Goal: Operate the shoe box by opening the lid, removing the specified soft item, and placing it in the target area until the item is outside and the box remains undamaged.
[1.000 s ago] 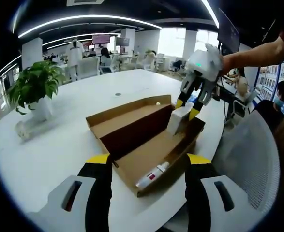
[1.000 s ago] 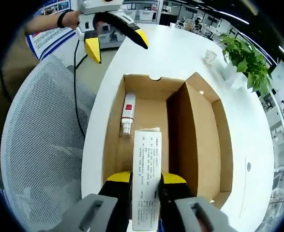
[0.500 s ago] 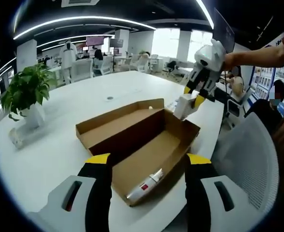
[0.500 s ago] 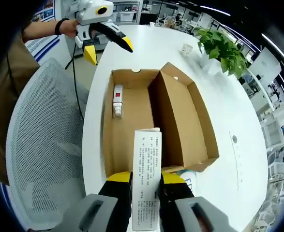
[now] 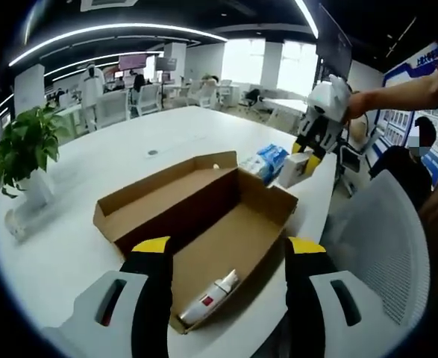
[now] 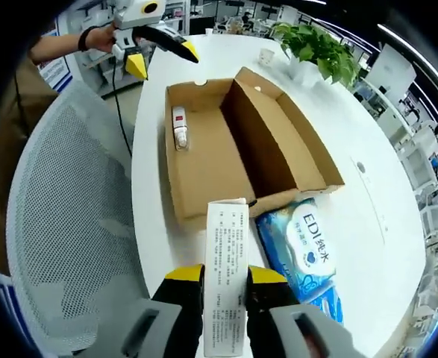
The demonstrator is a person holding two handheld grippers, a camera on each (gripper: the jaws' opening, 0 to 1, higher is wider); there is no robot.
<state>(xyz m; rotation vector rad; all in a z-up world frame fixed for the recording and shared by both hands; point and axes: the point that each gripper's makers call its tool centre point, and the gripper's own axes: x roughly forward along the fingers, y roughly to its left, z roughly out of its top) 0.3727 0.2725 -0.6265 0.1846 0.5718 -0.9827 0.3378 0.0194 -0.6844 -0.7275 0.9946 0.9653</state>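
Right tongs point(image 6: 224, 277) are clamped on the white carton point(image 6: 225, 261), long axis pointing away, just past the shoe box point(image 6: 204, 160) beside the blue pack point(image 6: 306, 250). Left tongs point(image 5: 222, 250) hang wide open, holding nothing.

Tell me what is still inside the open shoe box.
One white tube with a red label lies on the floor of the shoe box, near one end. The floor just behind the near wall is hidden in the left gripper view.

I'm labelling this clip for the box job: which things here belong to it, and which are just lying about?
Belongs to the job:
- open cardboard box
- white carton held by the right gripper
- tube inside the box
- left gripper

Lying about:
- blue packet beside the box
- potted plant
- mesh chair
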